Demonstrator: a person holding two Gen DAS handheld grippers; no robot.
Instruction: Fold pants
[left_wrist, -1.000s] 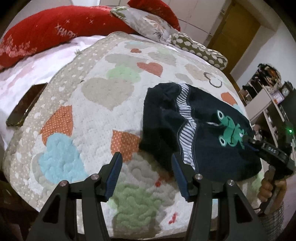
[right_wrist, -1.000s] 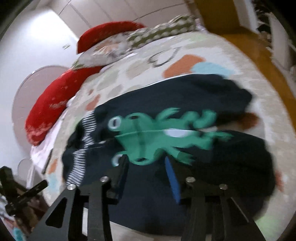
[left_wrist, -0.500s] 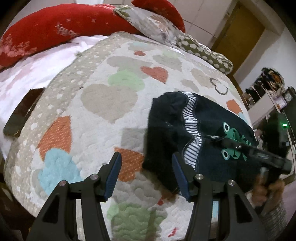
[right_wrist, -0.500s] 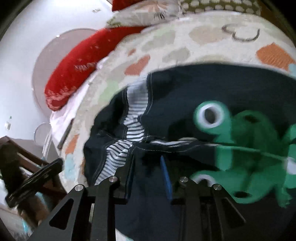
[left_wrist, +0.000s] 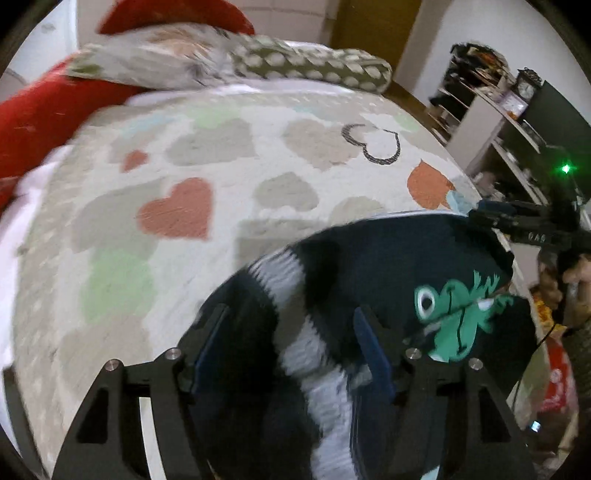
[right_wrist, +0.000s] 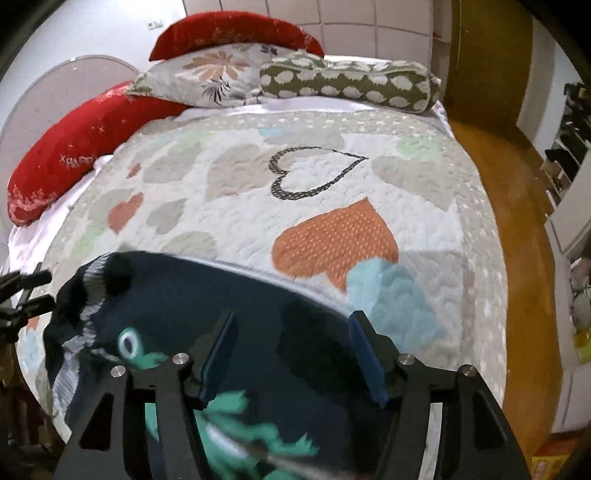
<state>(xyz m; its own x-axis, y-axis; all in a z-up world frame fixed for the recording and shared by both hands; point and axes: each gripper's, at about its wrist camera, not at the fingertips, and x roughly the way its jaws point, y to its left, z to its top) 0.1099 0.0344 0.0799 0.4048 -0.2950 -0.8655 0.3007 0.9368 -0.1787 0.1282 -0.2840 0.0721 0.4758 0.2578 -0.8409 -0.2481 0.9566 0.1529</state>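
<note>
Heart-print quilt (right_wrist: 332, 192), red pillows (right_wrist: 74, 147) (two), wooden floor (right_wrist: 524, 258), shelves (left_wrist: 491, 122)

A bed (right_wrist: 454, 122) carries a heart-patterned quilt (right_wrist: 240, 192), with dark pants (right_wrist: 207, 295) lying at the quilt's near edge and red pillows (right_wrist: 74, 155), a floral pillow (right_wrist: 207, 77) and a spotted bolster (right_wrist: 351, 85) beyond its far edge.

The right claw (right_wrist: 291, 345) hangs wide open right over the dark pants (right_wrist: 207, 295), which lie bunched on the heart quilt (right_wrist: 332, 192) with the green frog print (right_wrist: 236, 417) partly under the claw. The striped waistband (right_wrist: 79, 339) is at the left end, near the left claw (right_wrist: 22, 295) poking in from the edge. Red pillows (right_wrist: 81, 147) and patterned ones (right_wrist: 347, 83) sit at the head of the bed.
</note>
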